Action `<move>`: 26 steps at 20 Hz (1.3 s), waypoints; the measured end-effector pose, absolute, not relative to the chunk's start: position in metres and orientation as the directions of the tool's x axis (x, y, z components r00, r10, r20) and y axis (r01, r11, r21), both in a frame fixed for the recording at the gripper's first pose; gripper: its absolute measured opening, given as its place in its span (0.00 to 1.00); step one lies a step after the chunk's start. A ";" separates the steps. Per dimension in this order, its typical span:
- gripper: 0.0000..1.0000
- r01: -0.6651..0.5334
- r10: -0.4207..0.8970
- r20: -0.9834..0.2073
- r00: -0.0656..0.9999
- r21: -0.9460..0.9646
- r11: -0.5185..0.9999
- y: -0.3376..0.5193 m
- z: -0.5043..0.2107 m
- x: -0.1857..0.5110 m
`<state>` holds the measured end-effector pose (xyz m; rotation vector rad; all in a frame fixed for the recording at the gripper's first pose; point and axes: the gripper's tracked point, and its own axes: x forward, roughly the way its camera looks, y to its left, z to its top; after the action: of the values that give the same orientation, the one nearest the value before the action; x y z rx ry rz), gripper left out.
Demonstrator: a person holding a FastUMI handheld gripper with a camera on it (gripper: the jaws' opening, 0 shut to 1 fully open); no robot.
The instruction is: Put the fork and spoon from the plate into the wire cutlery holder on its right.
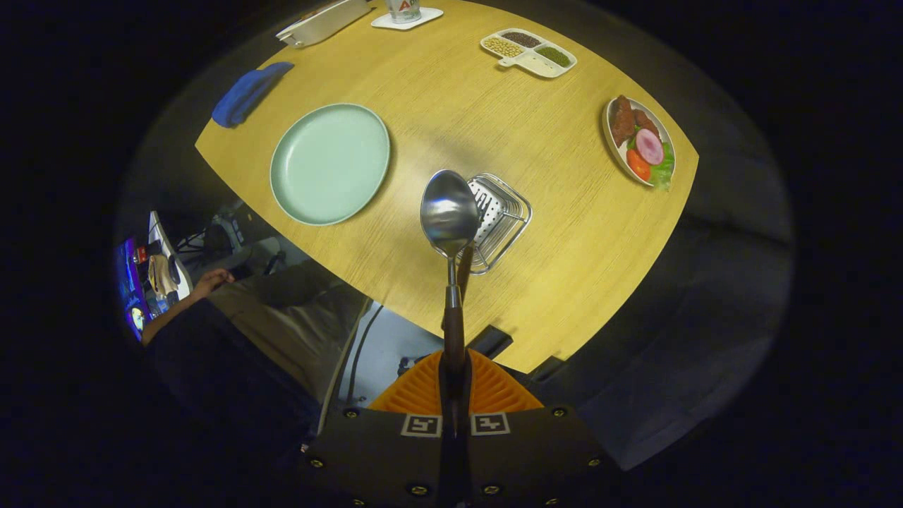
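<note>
Single fisheye cam riding on the gripper (455,381), looking forward along its orange fingers and steeply down from high over the counter (564,233). Whole counter top in frame, near edge closest; floor and a seated person's lap to one side.

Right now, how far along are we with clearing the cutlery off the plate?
The green plate is bare, and fork tines show inside the wire holder, so that half looks done. The gripper is shut on the spoon, held above the holder's near side. Left: lower the spoon in and release.
</note>
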<state>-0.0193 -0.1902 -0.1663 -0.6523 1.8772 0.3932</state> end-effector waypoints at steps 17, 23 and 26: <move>0.01 -0.686 -0.441 -0.789 -0.428 -0.034 0.727 -0.221 -0.205 0.004; 0.01 -0.721 -0.511 -0.735 -0.446 -0.043 0.692 -0.222 -0.215 0.011; 0.01 -0.730 -0.526 -0.722 -0.449 -0.043 0.682 -0.217 -0.224 0.015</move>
<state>0.0146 -0.2167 -0.2243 -0.9601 2.1570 0.3550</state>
